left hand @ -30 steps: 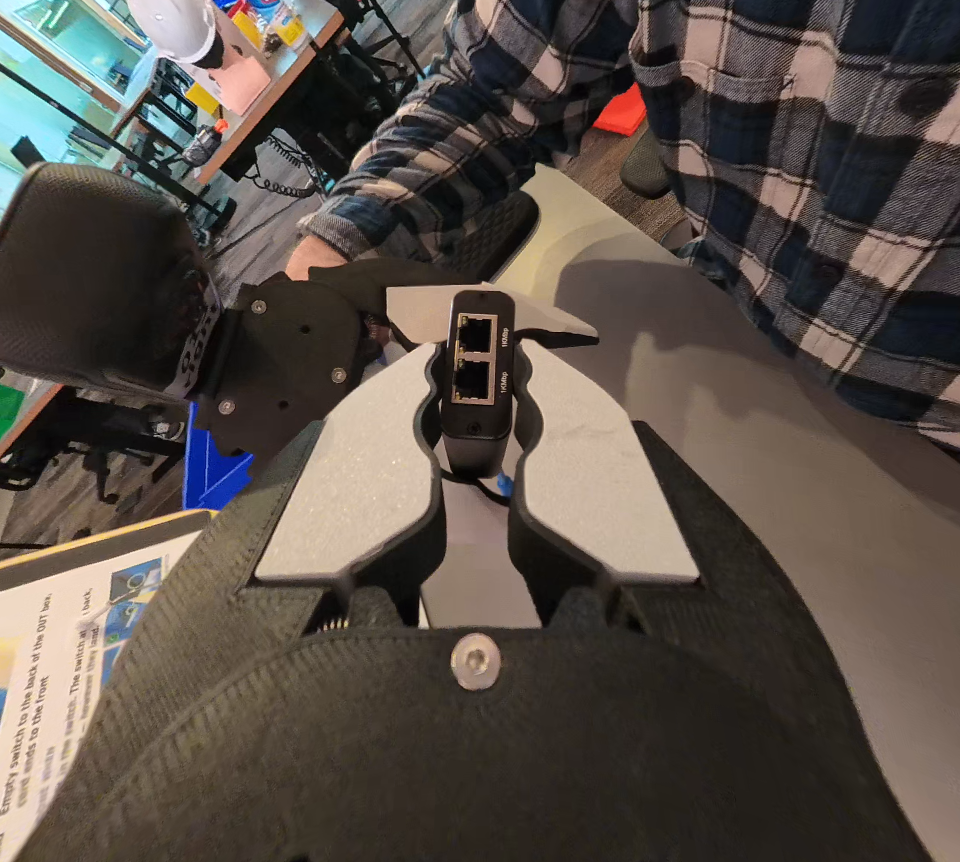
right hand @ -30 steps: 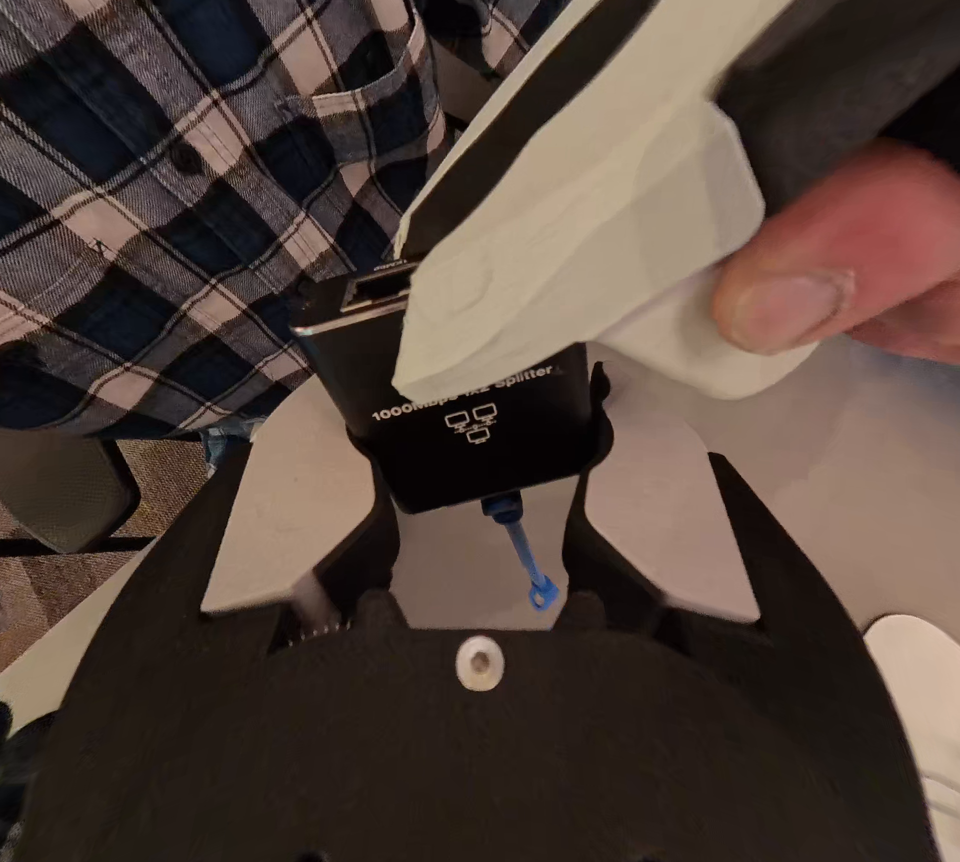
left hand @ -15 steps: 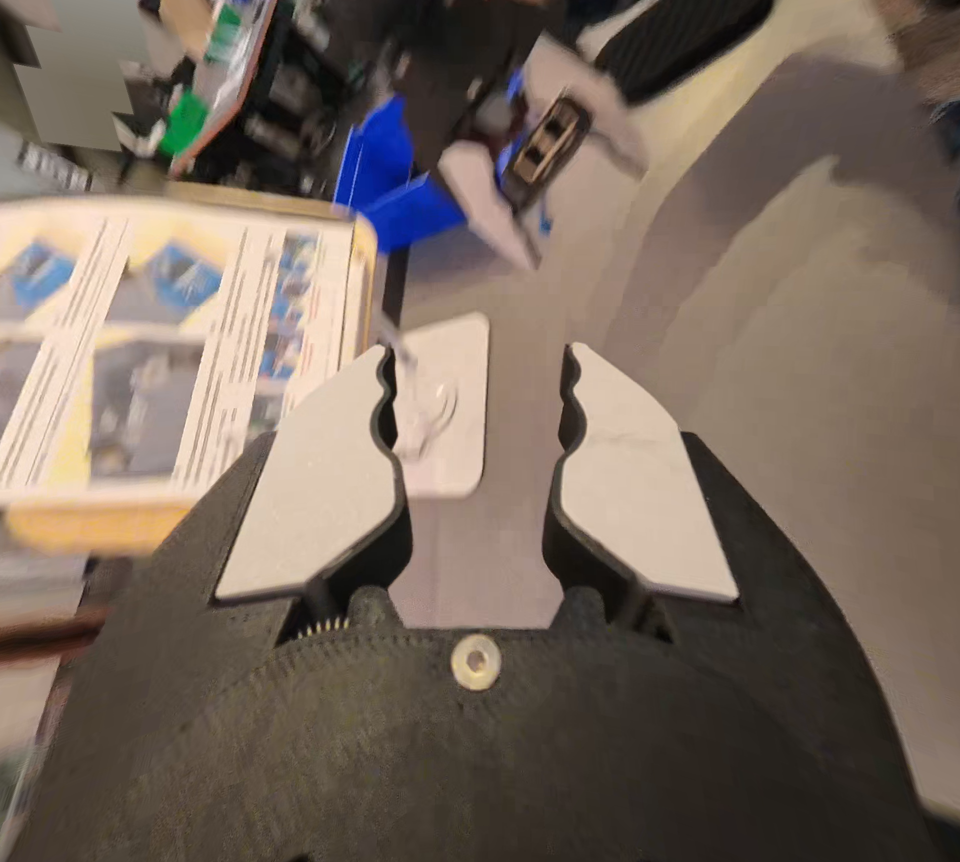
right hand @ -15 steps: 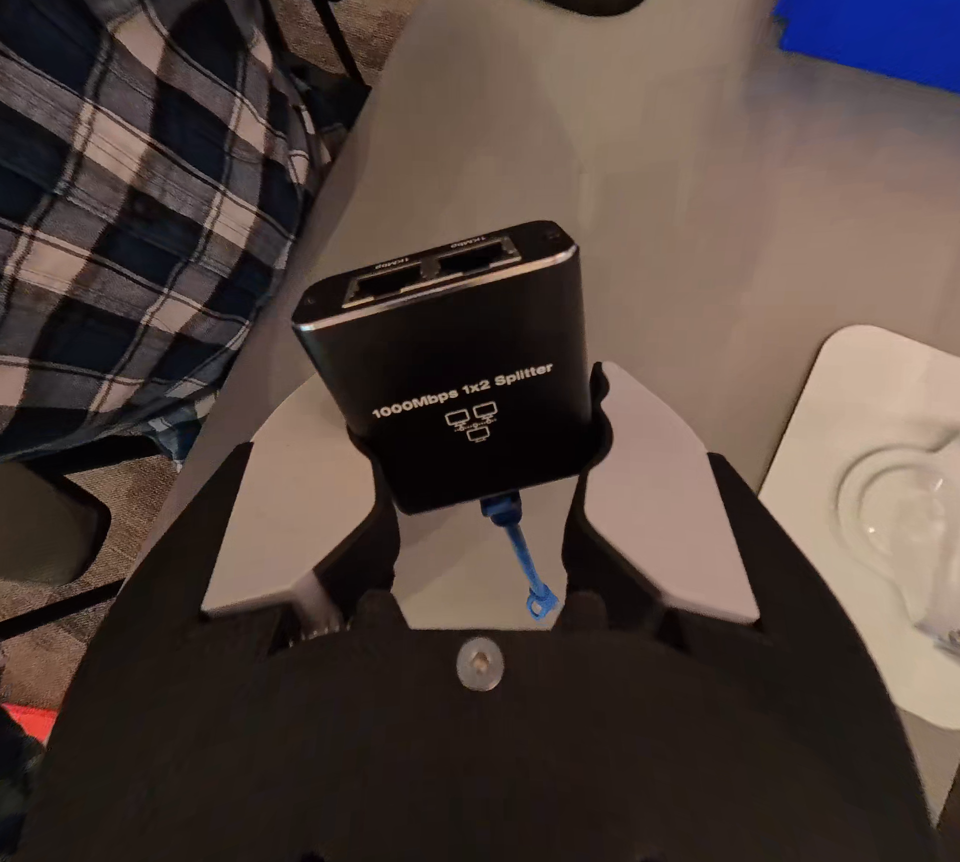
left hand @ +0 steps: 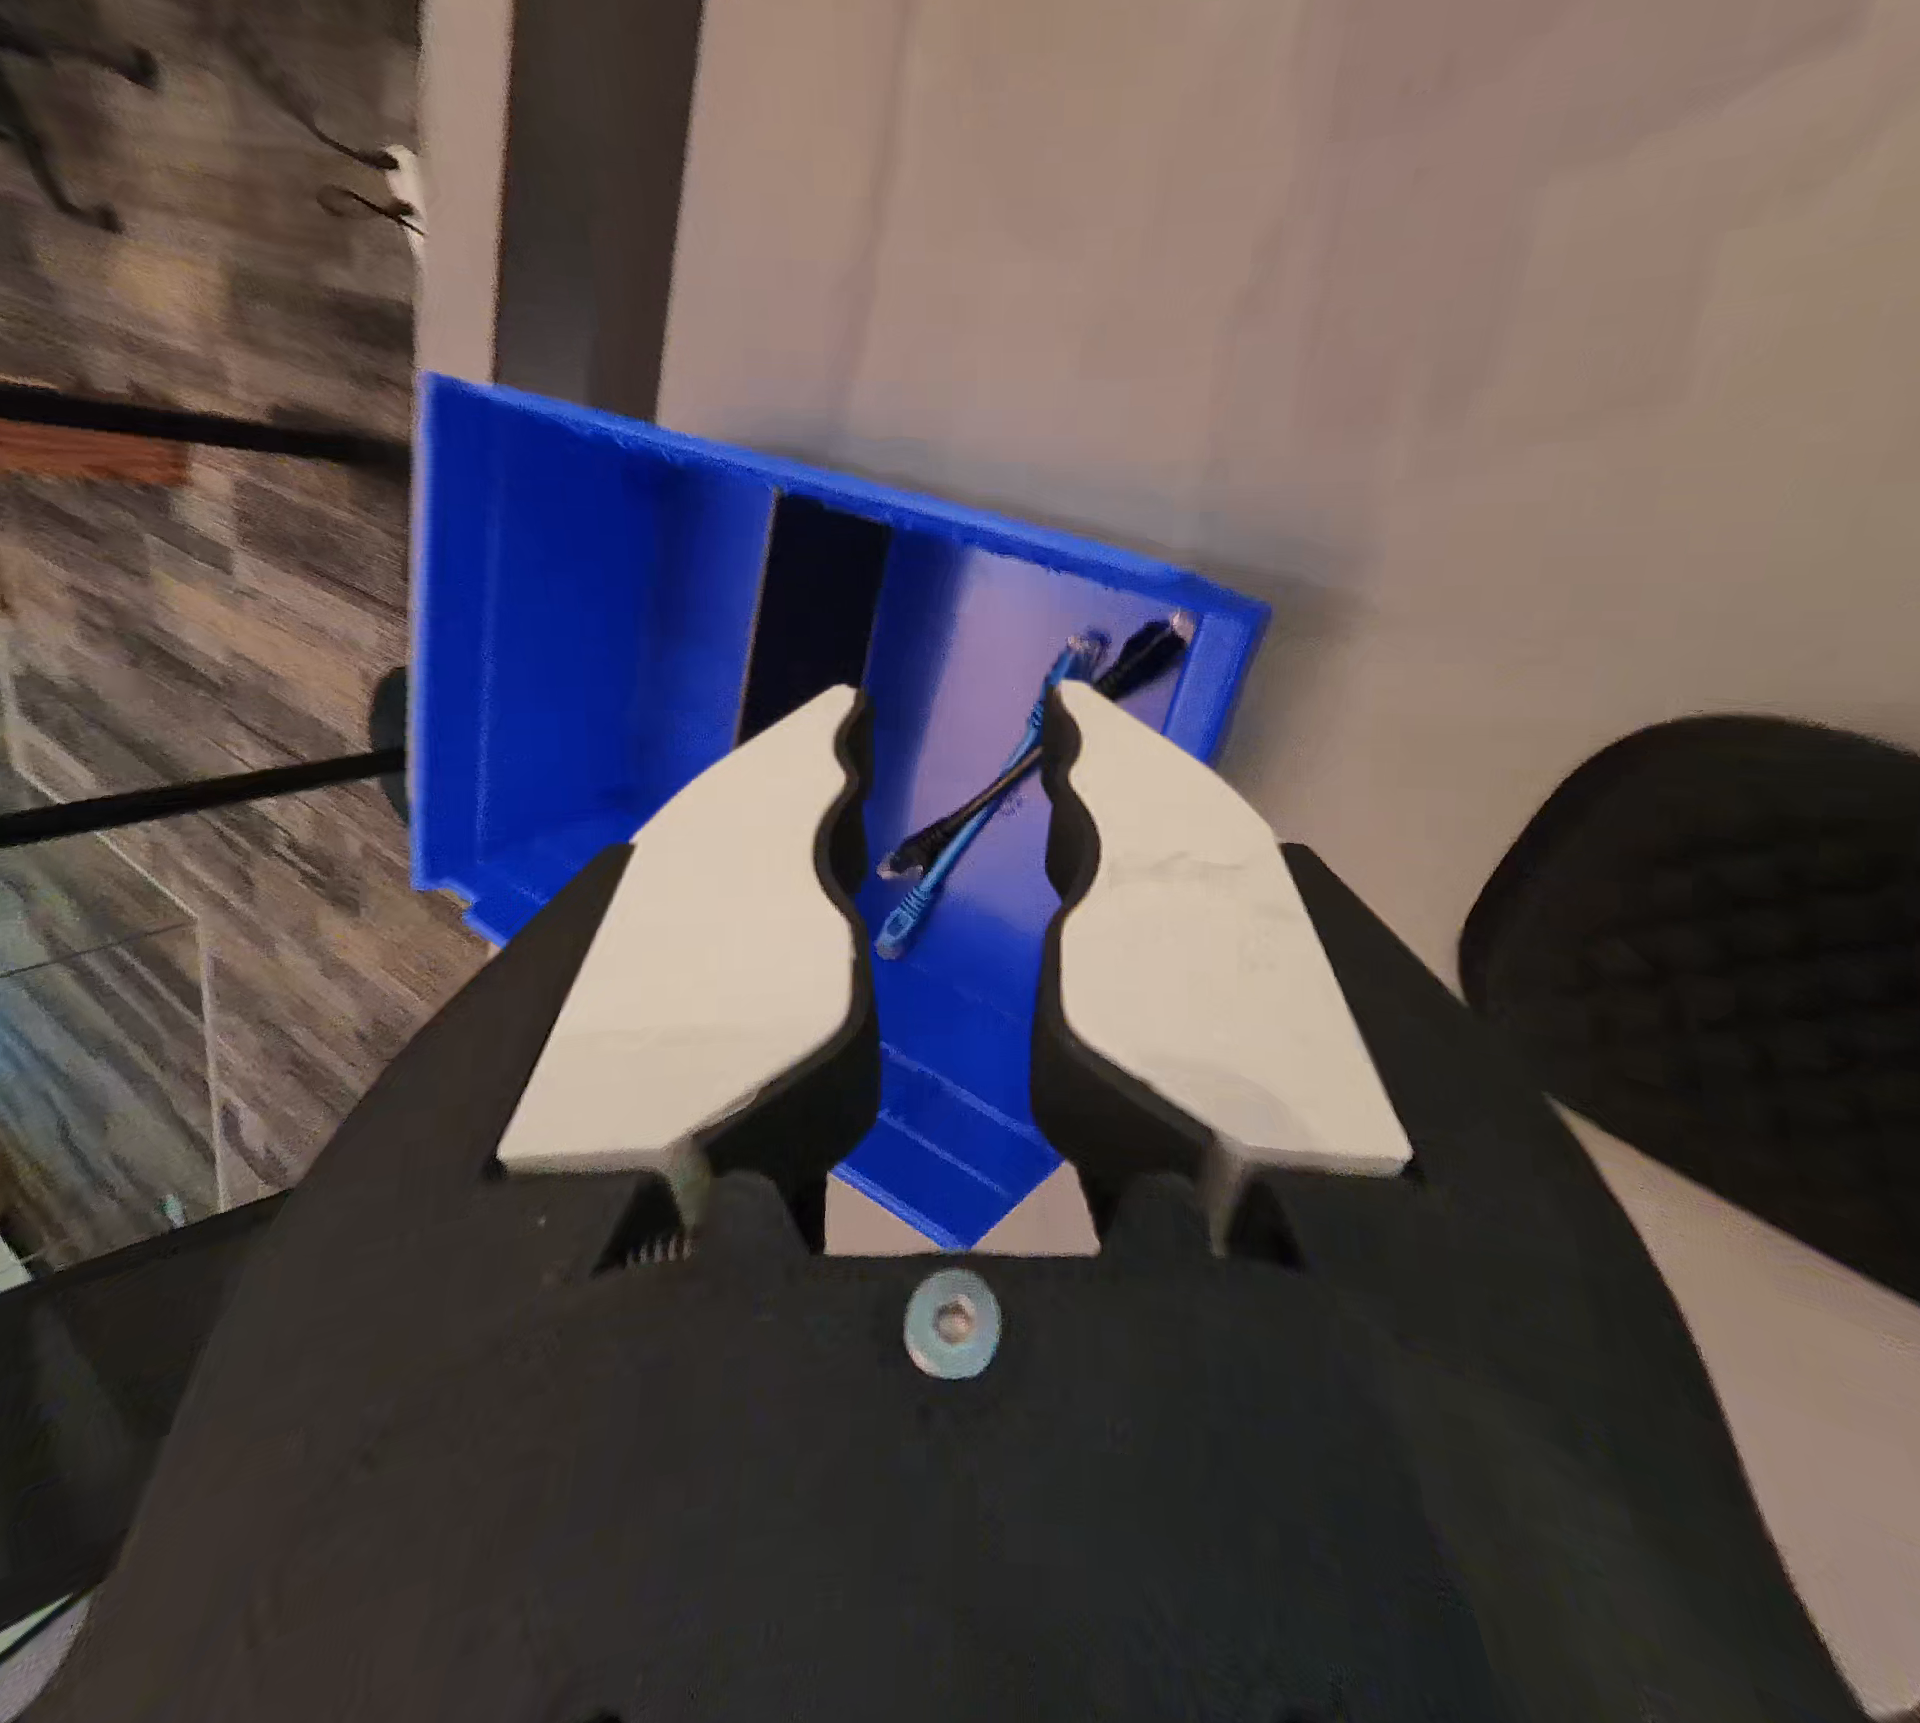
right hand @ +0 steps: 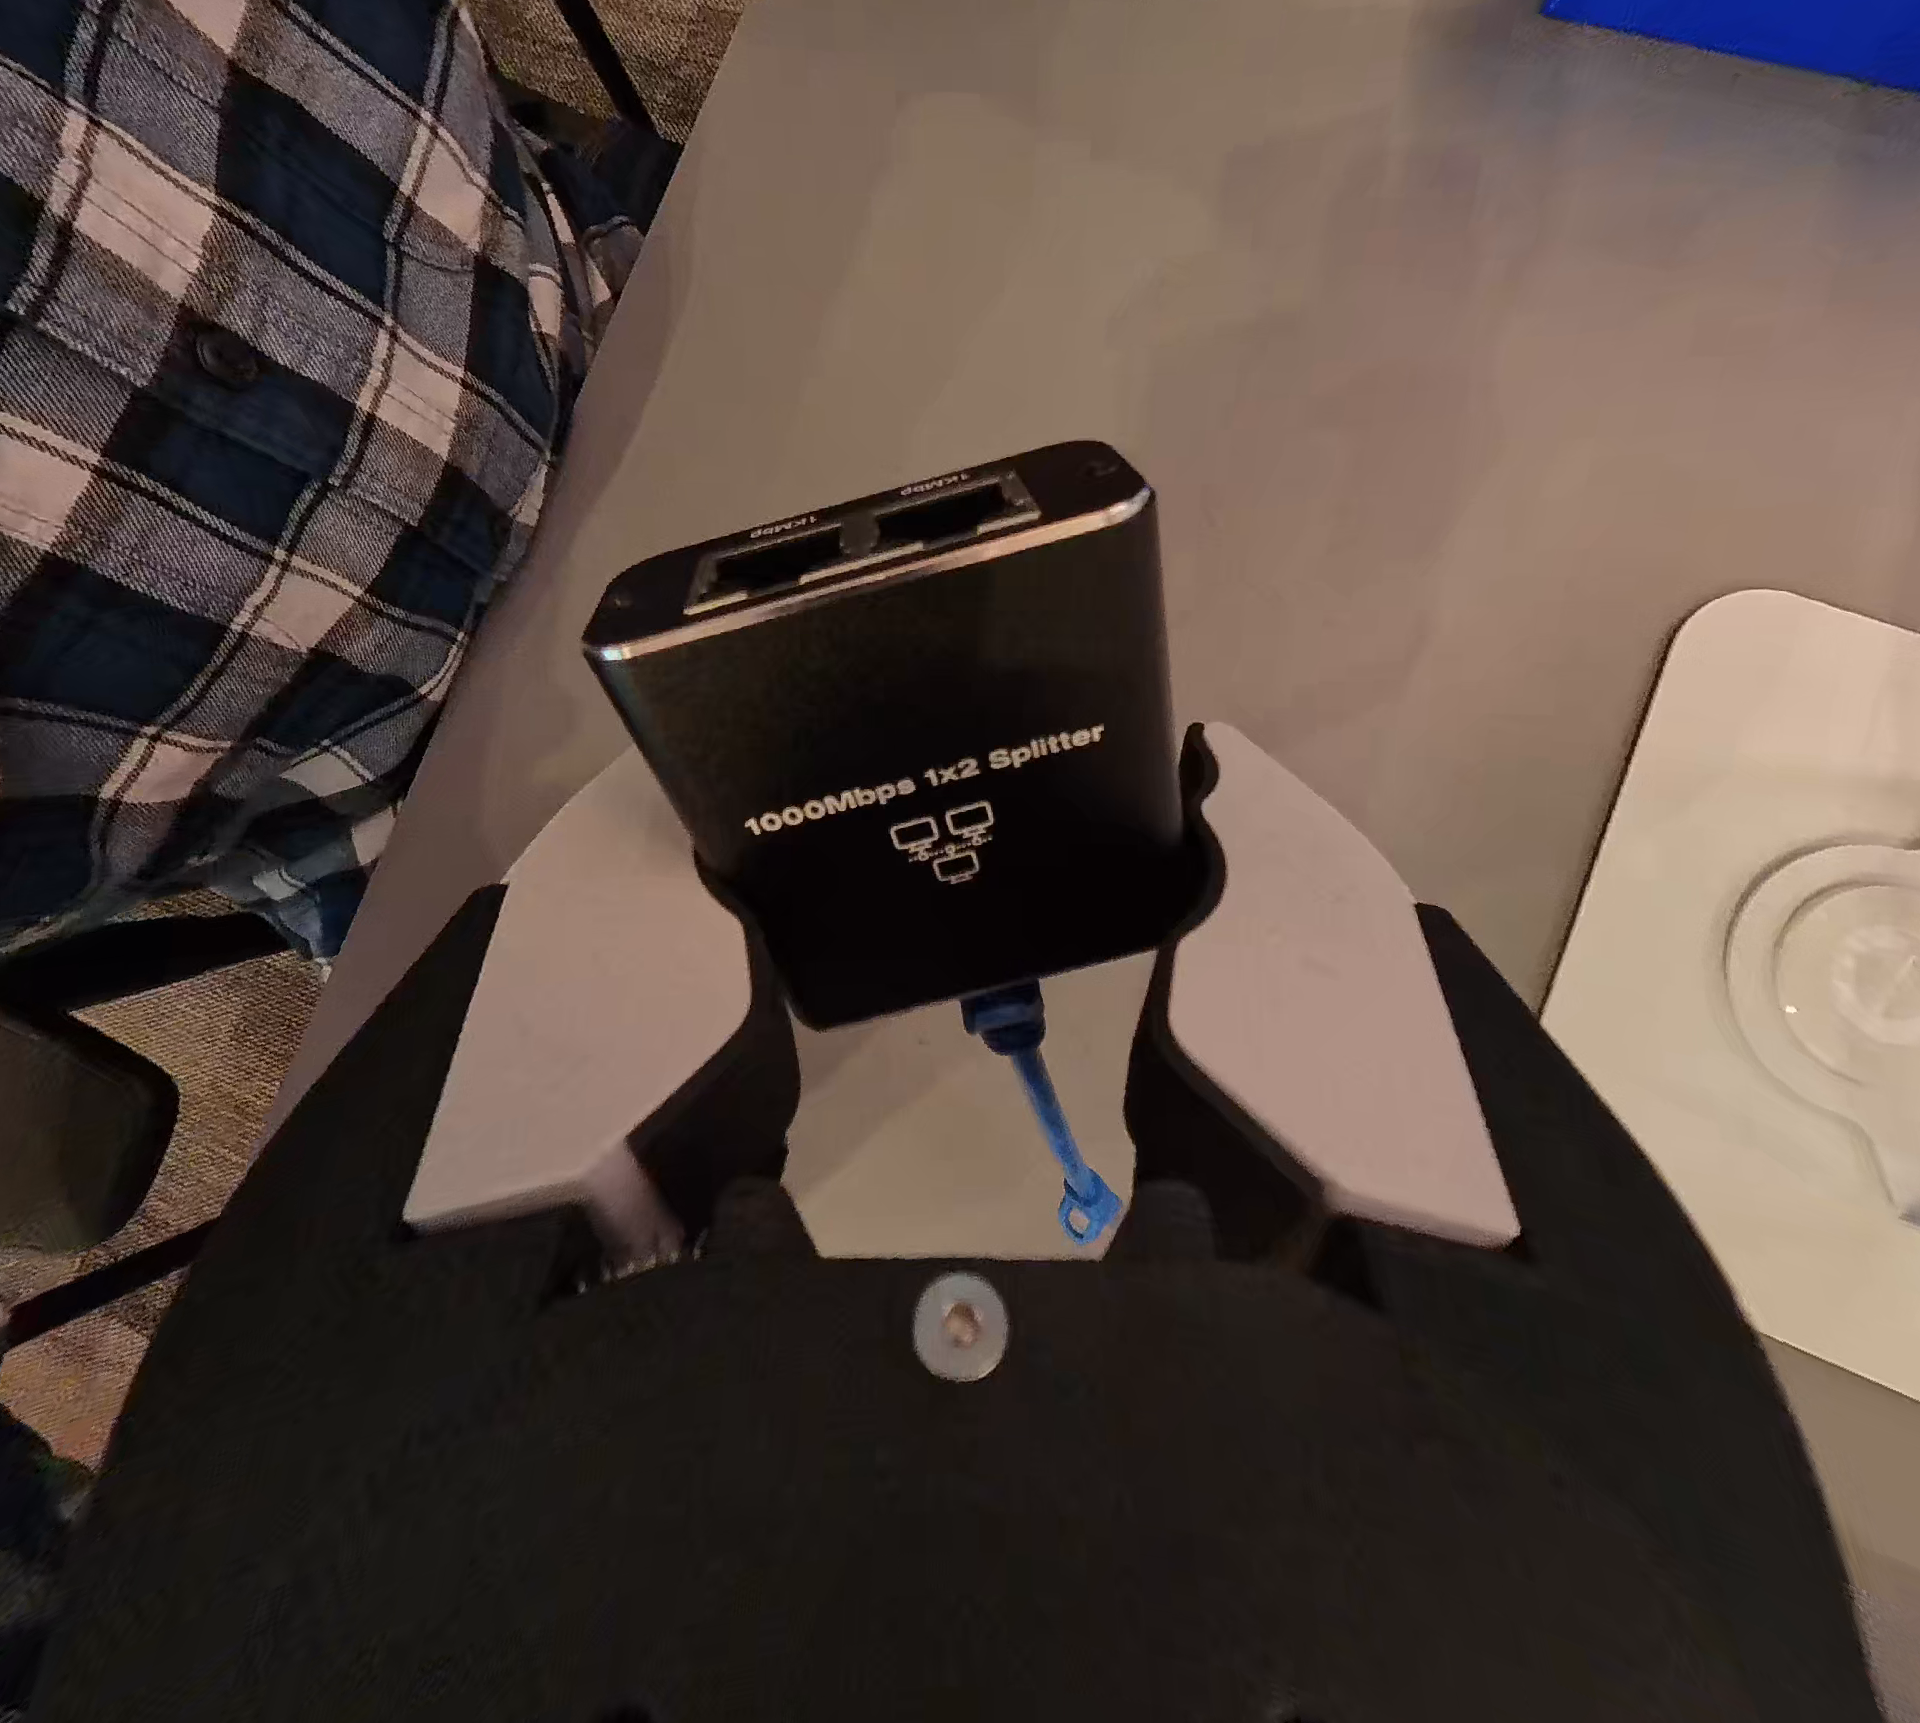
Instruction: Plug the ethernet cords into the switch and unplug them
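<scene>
The pale grey tabletop [right hand: 1299, 239] filled most of both views. At its edge in the right wrist view stood a person in a dark blue and white plaid shirt [right hand: 208, 323]. A black mesh chair back [left hand: 1704, 977] showed at the right of the left wrist view, beside the tabletop.

A blue bin [left hand: 582, 634] sat on the tabletop, split by a dark divider [left hand: 816, 613] into two compartments. A white plate-like tray [right hand: 1766, 946] with a clear round piece on it lay at the right of the right wrist view, near the right tongs.

The right tongs [right hand: 956, 852] were clamped on the black switch [right hand: 894, 697], the pads pressing its two narrow sides near its rear end. The switch was raised clear of the tabletop and tilted, with its two open ports [right hand: 862, 530] facing away from the camera. A short blue cord [right hand: 1039, 1091] was plugged into its rear end and hung loose between the fingers.

The left tongs [left hand: 951, 702] hovered over the bin's right-hand compartment, the fingers partly apart with nothing between them. Below them, on the compartment floor, a blue ethernet cord [left hand: 935, 873] and a black ethernet cord [left hand: 1138, 660] lay crossed over each other, the black one's far end near the bin's corner.
</scene>
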Tool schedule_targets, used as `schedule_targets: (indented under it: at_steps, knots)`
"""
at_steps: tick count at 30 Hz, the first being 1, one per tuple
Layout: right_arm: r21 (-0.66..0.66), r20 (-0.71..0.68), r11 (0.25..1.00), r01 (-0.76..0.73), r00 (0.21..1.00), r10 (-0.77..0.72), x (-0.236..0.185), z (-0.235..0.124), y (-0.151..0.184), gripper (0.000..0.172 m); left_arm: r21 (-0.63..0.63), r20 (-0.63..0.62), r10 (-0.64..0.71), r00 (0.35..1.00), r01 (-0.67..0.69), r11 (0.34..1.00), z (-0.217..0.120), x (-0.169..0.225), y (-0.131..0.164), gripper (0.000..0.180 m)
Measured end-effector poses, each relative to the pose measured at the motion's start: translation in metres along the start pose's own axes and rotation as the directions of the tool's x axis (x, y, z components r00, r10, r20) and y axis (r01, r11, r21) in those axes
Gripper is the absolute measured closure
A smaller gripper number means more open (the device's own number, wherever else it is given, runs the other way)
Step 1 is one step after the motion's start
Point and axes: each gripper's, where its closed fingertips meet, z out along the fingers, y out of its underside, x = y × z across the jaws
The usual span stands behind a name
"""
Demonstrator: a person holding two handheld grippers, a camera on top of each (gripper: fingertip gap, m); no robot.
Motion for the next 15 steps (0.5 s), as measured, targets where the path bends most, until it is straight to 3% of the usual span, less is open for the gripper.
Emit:
schedule_targets:
  at_steps: [7,15]
  knots:
    - [0.003,0.000,0.999,-0.046,0.999,0.046,0.000,0.003,0.004,0.092,-0.040,-0.209,0.067,0.976,-0.077,0.996,0.043,0.022,0.027,0.163]
    - [-0.012,0.011,0.996,-0.083,0.996,0.083,0.002,0.017,0.001,0.091,-0.094,-0.273,0.140,0.952,-0.171,0.981,0.089,0.035,0.053,0.165]
